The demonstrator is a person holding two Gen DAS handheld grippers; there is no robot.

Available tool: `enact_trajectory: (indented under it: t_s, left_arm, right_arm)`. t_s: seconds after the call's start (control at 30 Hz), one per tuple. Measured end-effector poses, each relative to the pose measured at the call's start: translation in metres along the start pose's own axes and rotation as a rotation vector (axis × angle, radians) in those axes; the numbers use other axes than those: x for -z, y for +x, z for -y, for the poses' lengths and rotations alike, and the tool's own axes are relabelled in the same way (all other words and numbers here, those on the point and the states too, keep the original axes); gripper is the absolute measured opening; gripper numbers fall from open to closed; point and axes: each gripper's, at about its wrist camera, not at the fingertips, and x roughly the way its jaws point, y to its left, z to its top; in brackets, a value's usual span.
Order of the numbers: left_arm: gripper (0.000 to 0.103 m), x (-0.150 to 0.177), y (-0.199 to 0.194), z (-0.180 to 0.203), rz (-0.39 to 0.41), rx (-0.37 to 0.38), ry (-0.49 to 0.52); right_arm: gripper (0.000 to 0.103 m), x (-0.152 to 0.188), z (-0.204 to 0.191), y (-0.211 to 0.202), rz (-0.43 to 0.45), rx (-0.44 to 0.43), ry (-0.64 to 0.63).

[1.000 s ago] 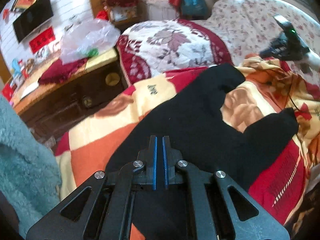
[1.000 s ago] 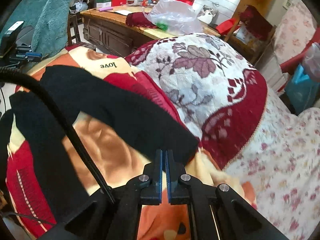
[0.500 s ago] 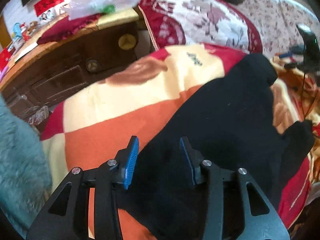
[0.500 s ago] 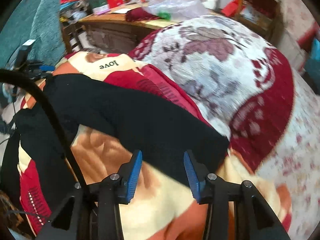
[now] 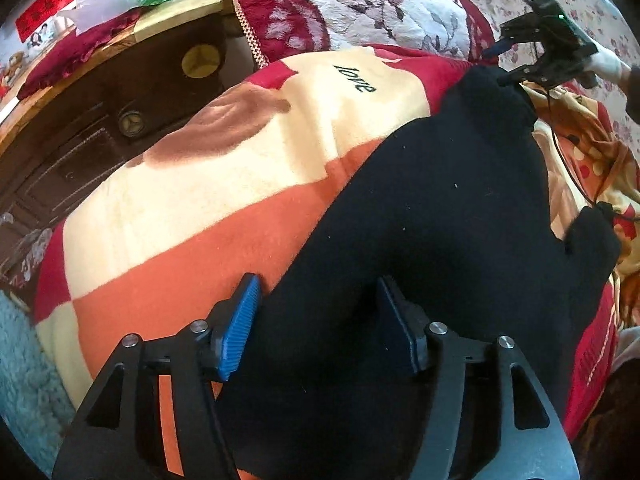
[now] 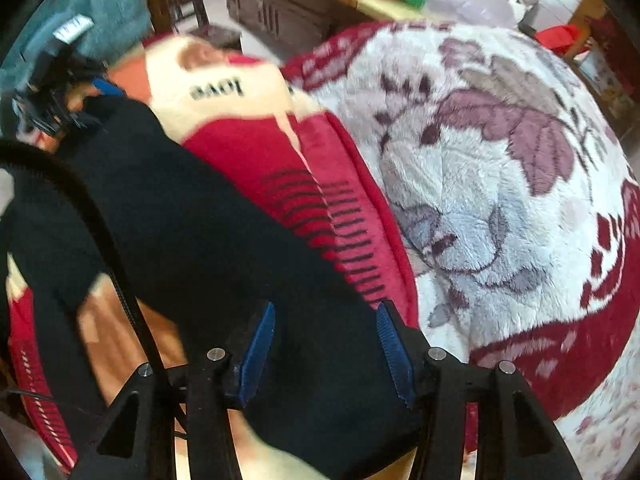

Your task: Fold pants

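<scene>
**Both grippers spread over the pants, ready for a grasp**

At the lower left of the left wrist view, the left gripper (image 5: pixel 320 328) is seen with its jaws spread wide and nothing held; one blue pad lies at the edge of the black pants (image 5: pixel 440 220), the other over the cloth. The pants are laid on a patterned blanket (image 5: pixel 192 208) on the bed, filling the centre and right of that frame, with one leg reaching to the upper right. In the right wrist view the right gripper (image 6: pixel 326 340) is likewise released, its jaws straddling the leg end at the lower centre.

The step in hand appears to be a grasp at each end. It would be done well if only the pants were pinched, the blanket left below, and both layers of cloth were caught near the edge so the fold stays even.
</scene>
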Motion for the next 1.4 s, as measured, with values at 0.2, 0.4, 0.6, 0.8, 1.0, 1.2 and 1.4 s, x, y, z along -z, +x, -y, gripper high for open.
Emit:
enact_trajectory:
  t_s: [0.2,0.4,0.6,0.8,1.0,1.2,1.4]
  left_arm:
    - [0.068,-0.002,0.005,0.002,0.004,-0.023,0.023]
    - [0.023,0.007,-0.003,0.018,0.054,-0.048,0.036]
    - [0.008,0.009,-0.010,0.035,0.082,-0.138,0.038]
    - [0.008,0.022,-0.052,0.070,0.177,-0.159,0.103]
    - [0.008,0.059,-0.110,0.114,0.274,-0.162,0.184]
    - [0.008,0.117,-0.122,0.151,0.251,-0.106,0.189]
    - [0.015,0.144,-0.111,0.131,0.244,0.020,-0.108]
  right_arm:
    - [0.051,0.006,0.009,0.022,-0.087,-0.004,0.024]
    - [0.017,0.019,-0.017,0.016,-0.079,0.079,-0.030]
    - [0.013,0.045,-0.045,-0.018,-0.032,0.163,-0.029]
    - [0.010,0.070,-0.066,-0.063,0.030,0.205,-0.002]
    - [0.010,0.106,-0.097,-0.103,0.105,0.214,0.059]
    - [0.009,0.183,-0.156,-0.115,0.152,0.160,0.162]
    - [0.010,0.238,-0.209,-0.082,0.125,0.042,0.301]
